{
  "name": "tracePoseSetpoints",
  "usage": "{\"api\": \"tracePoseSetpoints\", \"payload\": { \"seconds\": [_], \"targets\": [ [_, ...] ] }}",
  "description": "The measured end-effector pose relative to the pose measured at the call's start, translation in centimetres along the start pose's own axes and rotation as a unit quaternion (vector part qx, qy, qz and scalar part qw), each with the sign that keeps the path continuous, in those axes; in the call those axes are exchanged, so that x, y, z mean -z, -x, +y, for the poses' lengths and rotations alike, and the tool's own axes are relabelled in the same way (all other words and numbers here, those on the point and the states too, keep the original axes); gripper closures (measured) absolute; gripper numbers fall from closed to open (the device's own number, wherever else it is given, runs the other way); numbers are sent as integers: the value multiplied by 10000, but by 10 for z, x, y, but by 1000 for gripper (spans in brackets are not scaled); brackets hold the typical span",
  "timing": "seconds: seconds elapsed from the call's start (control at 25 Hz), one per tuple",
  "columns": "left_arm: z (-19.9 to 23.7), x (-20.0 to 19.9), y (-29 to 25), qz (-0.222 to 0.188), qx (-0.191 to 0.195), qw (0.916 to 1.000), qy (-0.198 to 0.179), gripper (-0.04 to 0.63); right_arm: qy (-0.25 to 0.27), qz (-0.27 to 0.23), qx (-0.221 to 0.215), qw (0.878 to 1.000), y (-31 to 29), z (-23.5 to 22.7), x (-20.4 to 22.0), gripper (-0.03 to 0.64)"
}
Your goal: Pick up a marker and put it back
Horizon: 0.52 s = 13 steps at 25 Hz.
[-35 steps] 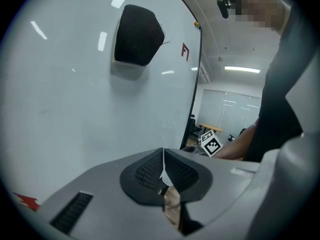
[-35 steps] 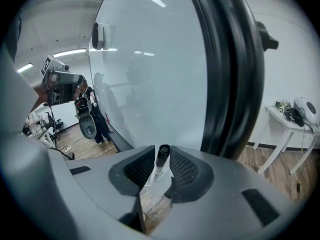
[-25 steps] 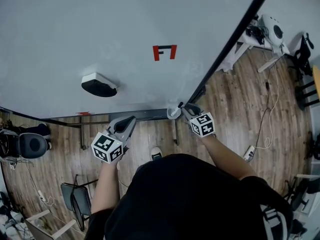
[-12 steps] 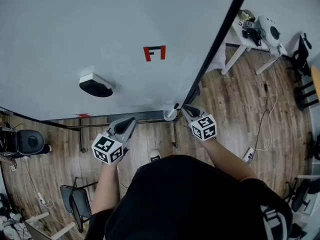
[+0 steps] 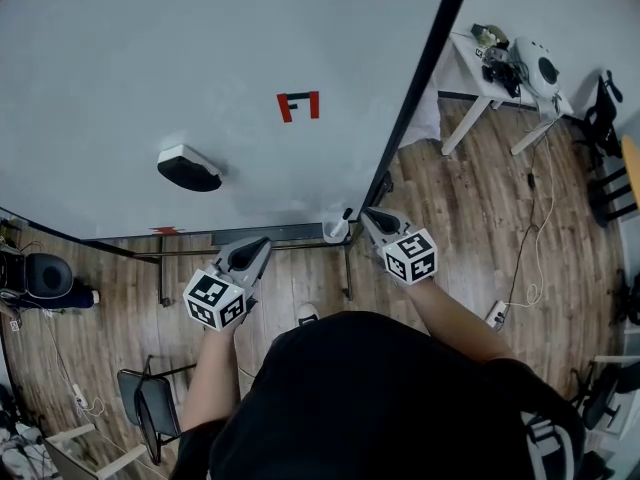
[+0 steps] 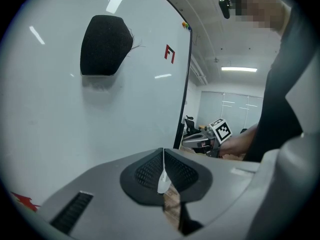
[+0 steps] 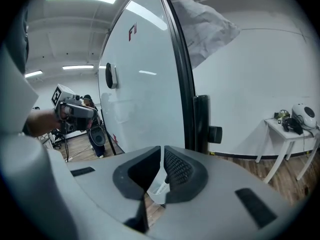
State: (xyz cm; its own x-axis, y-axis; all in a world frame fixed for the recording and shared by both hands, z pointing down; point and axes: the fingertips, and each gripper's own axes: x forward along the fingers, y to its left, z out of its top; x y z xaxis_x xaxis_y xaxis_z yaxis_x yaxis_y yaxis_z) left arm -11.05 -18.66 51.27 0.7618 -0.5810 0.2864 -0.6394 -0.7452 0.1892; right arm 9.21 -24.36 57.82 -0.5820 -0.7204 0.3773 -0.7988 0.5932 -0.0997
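- A whiteboard (image 5: 150, 68) on a stand fills the room ahead, over a wooden floor. A black eraser (image 5: 188, 168) clings to the board up and to the left of the left claw (image 5: 258, 245). A white table (image 5: 500, 73) stands well off beyond the right claw (image 5: 368, 215).
- The marker (image 5: 337, 230) has a white barrel with a dark end. It sits at the right claw's tips and pokes out to their left, just beside the dark ledge (image 5: 280, 232) along the board's lower edge.
- It should handle as a light, stiff thing. Its smooth round plastic is likely to roll or swivel in a loose pinch.
- The best hold is probably across the middle of the barrel, clear of the cap, which might pull off.
- The right claw's jaws have just been closing and are now nearly together, pinching the white barrel (image 7: 159, 185) between the ribbed pads (image 7: 176, 168). The barrel shows just below them in the right gripper view.
- The left claw is pressed together with nothing in it. It hangs well apart to the left of the right claw and touches nothing.
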Motion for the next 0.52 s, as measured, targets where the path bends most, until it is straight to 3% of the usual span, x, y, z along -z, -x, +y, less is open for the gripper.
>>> {"api": "tracePoseSetpoints", "payload": {
  "seconds": [0.52],
  "targets": [
    [-27, 3, 2, -26, -19, 10000, 33, 578, 37, -126, -171, 9998, 25, 7, -9, 609]
  ]
}}
